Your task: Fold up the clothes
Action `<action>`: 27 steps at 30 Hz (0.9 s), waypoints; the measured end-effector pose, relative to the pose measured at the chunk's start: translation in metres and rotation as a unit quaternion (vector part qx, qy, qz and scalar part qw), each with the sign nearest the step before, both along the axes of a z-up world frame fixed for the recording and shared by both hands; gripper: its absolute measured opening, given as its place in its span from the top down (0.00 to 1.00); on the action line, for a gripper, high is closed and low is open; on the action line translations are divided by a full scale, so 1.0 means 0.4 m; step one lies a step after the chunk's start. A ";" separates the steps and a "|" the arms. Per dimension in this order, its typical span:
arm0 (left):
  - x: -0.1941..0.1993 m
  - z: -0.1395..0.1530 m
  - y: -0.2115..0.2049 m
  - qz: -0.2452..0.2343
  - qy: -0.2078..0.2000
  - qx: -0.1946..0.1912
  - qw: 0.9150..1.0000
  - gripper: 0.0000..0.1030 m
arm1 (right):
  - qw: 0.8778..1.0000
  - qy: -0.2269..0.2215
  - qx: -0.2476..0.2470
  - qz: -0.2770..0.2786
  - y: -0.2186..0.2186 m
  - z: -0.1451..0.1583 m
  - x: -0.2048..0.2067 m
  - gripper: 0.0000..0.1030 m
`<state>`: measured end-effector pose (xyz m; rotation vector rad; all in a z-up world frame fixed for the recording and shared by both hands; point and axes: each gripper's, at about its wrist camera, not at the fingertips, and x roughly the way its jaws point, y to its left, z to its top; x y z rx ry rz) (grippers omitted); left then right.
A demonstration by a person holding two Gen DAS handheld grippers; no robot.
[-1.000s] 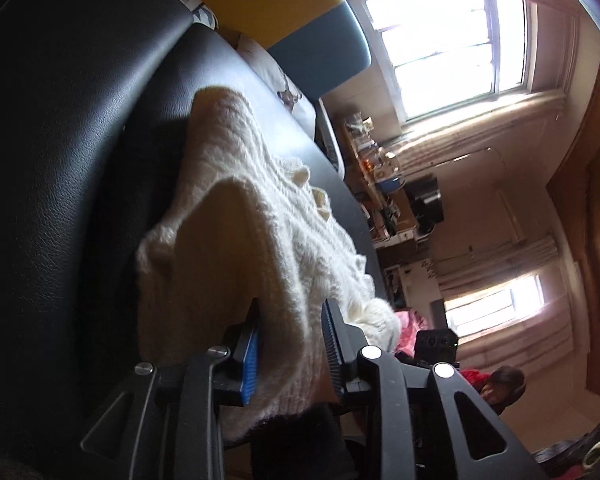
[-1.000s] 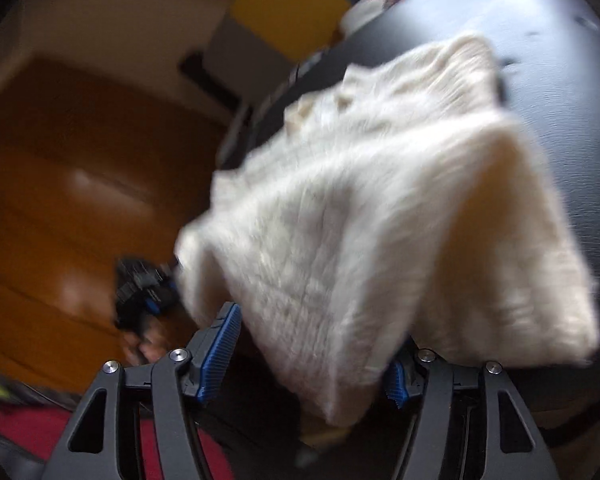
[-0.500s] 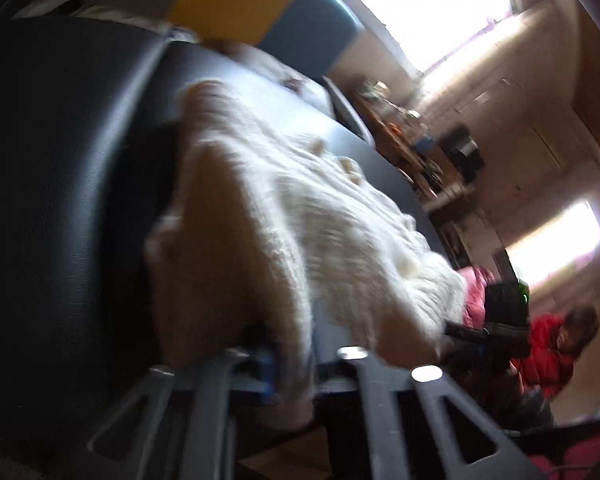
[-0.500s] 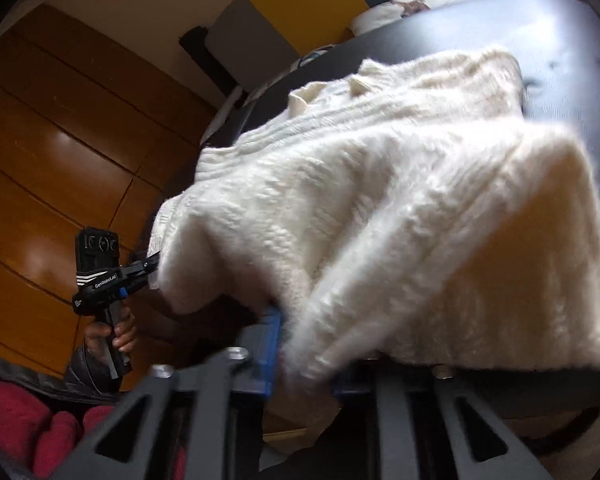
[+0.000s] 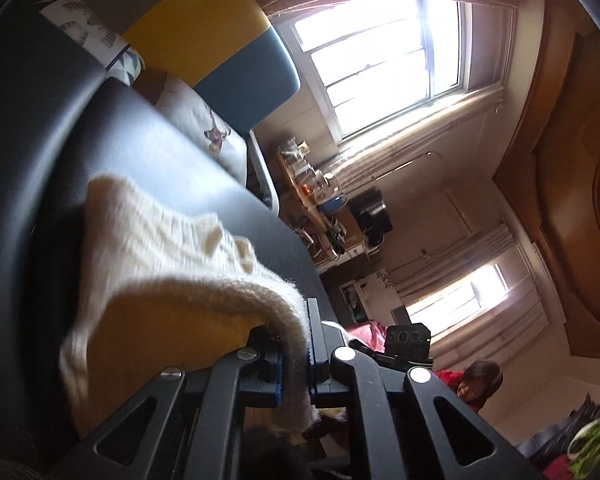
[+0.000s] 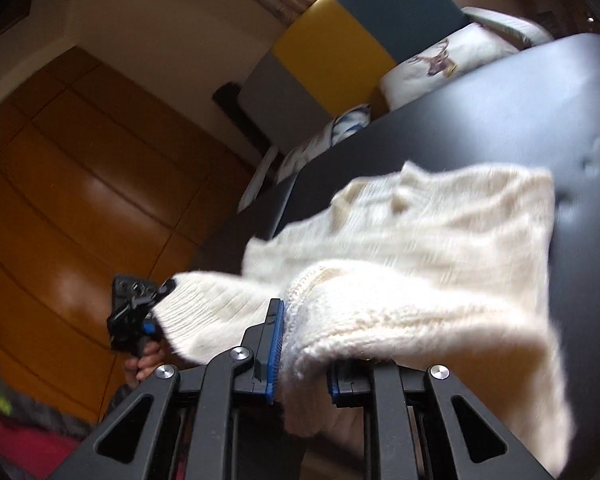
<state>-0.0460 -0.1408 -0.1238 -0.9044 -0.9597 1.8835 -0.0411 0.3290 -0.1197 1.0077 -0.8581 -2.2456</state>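
cream knit sweater [image 6: 440, 240] half lifted off black bench [image 6: 540, 112]. left gripper [image 5: 298, 360] and right gripper [image 6: 300, 356] each clamped on its near hem. risk: loose fuzzy knit slips out, fold lands skewed.

Left gripper [image 5: 297, 354] clamps a fold of cream knit sweater [image 5: 172, 264], blue pads tight on the fabric; sweater drapes over black padded surface [image 5: 132, 148]. Bright window [image 5: 384, 60] behind.
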 end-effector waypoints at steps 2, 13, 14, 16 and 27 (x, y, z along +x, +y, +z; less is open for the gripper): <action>-0.052 0.006 0.012 0.006 -0.002 -0.003 1.000 0.94 | 1.000 -0.010 -0.010 -0.019 0.017 -0.010 -0.066 0.82; -0.321 -0.124 0.121 0.027 -0.129 0.015 0.991 0.88 | 0.983 -0.100 -0.120 -0.097 0.142 -0.132 -0.190 0.77; -0.327 -0.128 0.119 0.027 -0.133 0.023 0.990 0.86 | 0.981 -0.094 -0.136 -0.099 0.150 -0.127 -0.183 0.73; -0.301 -0.114 0.089 0.032 -0.126 0.032 0.991 0.83 | 0.982 -0.070 -0.143 -0.101 0.159 -0.097 -0.158 0.49; -0.191 -0.100 0.011 0.092 -0.078 -0.174 0.977 0.75 | 0.975 -0.002 0.212 -0.070 0.052 0.046 -0.082 0.45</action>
